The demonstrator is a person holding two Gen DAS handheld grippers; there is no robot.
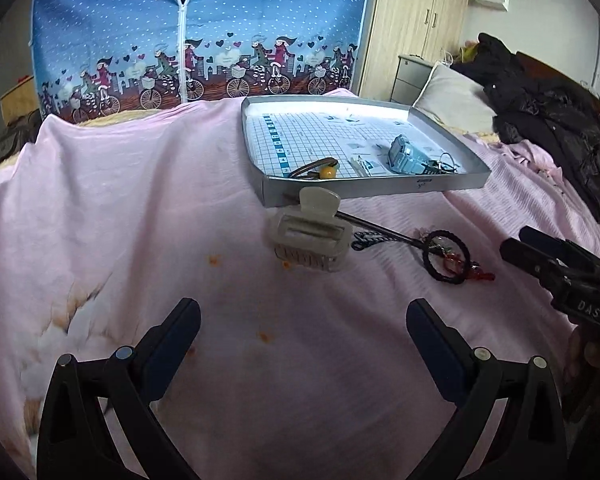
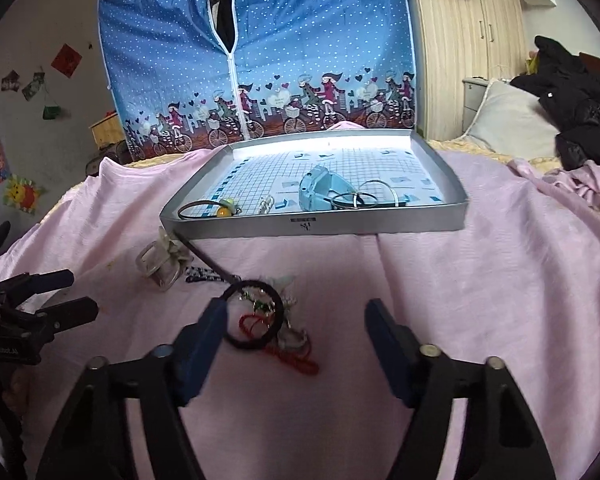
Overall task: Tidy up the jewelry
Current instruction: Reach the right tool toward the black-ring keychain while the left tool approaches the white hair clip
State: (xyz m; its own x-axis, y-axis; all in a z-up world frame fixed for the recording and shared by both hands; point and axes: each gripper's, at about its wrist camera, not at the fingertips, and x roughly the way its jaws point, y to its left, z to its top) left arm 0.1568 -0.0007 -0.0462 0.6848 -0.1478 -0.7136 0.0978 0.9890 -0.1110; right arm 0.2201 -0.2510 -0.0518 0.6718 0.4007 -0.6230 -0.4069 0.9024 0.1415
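Pink bedsheet [image 1: 140,200] under silver tray [image 2: 372,226]; blue wardrobe [image 2: 300,40] behind.

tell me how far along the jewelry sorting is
Partly done. Already in the tray: a blue watch, a hair tie with a yellow bead and thin rings. Nothing is in hand: both the left tongs and right tongs are open. Left on the pink sheet: the beige claw clip, black hair tie and red cord.
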